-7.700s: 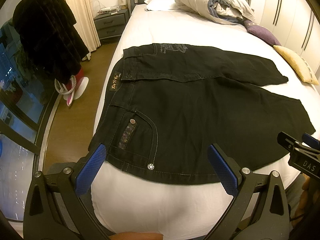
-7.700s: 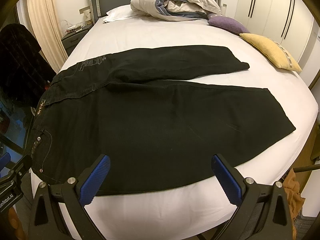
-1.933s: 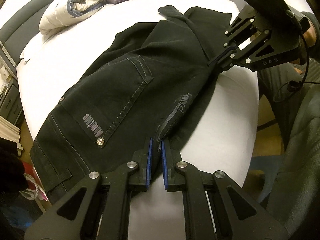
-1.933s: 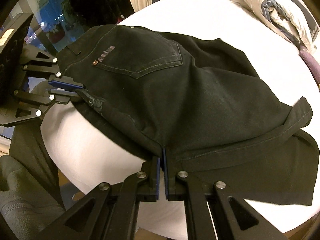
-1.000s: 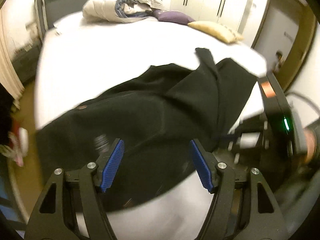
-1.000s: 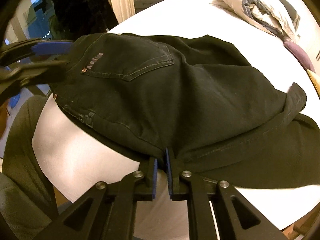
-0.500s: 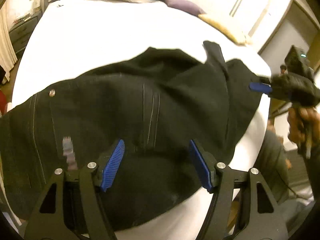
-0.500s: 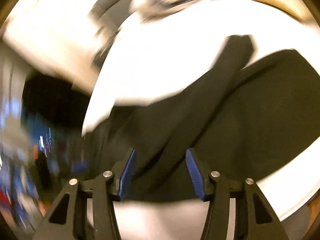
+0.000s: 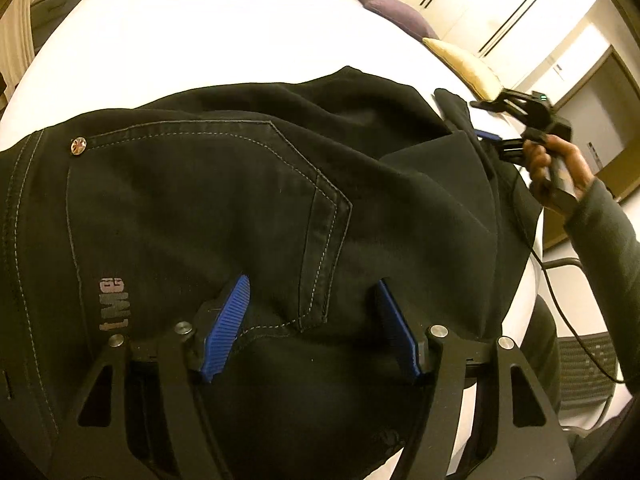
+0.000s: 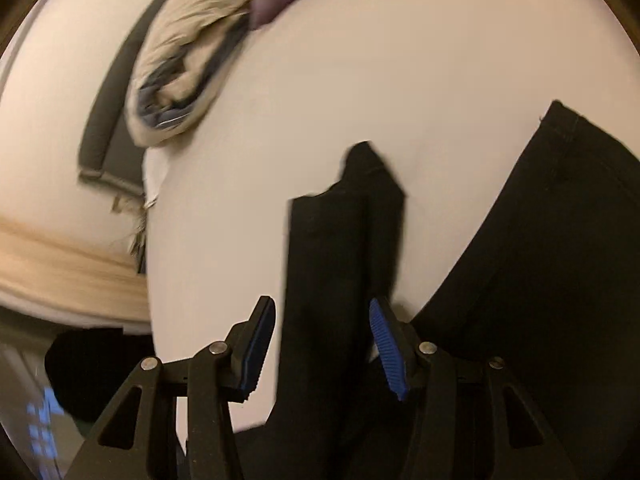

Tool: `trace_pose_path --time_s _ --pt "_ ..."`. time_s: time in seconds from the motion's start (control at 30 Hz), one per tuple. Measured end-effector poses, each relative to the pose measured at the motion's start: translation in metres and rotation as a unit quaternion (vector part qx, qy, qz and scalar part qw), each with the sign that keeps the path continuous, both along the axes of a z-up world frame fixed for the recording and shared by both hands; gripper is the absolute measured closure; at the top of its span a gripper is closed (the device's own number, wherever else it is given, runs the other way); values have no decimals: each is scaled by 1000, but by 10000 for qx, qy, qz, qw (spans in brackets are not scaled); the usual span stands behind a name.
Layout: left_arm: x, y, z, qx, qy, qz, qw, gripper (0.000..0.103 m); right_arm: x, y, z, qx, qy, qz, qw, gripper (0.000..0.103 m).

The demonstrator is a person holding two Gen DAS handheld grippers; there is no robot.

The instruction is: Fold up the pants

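Observation:
Black pants point(image 9: 224, 200) lie folded lengthwise on the white bed point(image 9: 208, 36), back pocket up. My left gripper point(image 9: 312, 324) is open and empty just above the seat, near the pocket's lower corner. My right gripper point(image 10: 322, 344) is open and empty over the leg ends point(image 10: 340, 240); a narrow bunched leg runs between its blue pads without being pinched, and a wider leg point(image 10: 552, 260) lies to its right. The right gripper also shows in the left wrist view point(image 9: 496, 136) at the far leg end, held in a hand.
A crumpled duvet point(image 10: 180, 76) and a purple cushion point(image 9: 396, 20) and yellow cushion point(image 9: 464, 64) lie at the bed's head. The bed edge drops off to the right in the left wrist view, with a chair point(image 9: 584, 364) beside it. Wardrobe doors stand behind.
Both grippers let go of the pants' near edge and opened. The left gripper moved over the seat. The right gripper swung out to the leg ends.

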State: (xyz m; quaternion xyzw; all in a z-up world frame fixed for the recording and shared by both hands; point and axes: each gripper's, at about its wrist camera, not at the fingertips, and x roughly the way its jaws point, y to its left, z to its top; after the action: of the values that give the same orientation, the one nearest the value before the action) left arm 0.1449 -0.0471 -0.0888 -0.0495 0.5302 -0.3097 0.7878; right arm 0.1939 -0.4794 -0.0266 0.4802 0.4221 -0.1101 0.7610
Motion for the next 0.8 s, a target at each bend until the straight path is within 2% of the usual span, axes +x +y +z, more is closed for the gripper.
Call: trace_pose_path --time_s 0.1,0.13,0.17,0.23,0.37,0.47,0.63,0.67,0.73,0.8 --pt "0 1 -2 -29 -20 -3 10000 40 9 -1 -11 25 61 43 10000 51" --pt "1 1 -3 -42 -18 -2 10000 40 8 1 -10 -35 63 94 9999 56" --pt "-1 3 -5 -49 -19 2 10000 40 10 3 -9 -129 64 199 9997 68" --pt "0 3 -6 -57 -14 7 10000 40 9 5 -7 -243 103 281 9993 82" --pt "-1 9 -6 -63 -21 10 10000 40 5 6 -1 -477 330 280 9979 88" --pt "-1 10 -8 -49 -42 11 10000 40 7 10 5 -795 663 285 9942 90" --pt "-3 7 -8 -30 -69 20 10000 40 2 6 12 -868 975 228 9912 89" --pt "-3 7 -8 -31 -73 23 10000 40 -1 5 13 -845 1020 206 9910 87" --pt "-5 3 -8 -28 -79 36 10000 40 -2 3 14 -637 1032 107 9926 82" --pt "-7 1 -9 -25 -88 46 9999 40 -10 -1 12 -118 809 6 9967 78"
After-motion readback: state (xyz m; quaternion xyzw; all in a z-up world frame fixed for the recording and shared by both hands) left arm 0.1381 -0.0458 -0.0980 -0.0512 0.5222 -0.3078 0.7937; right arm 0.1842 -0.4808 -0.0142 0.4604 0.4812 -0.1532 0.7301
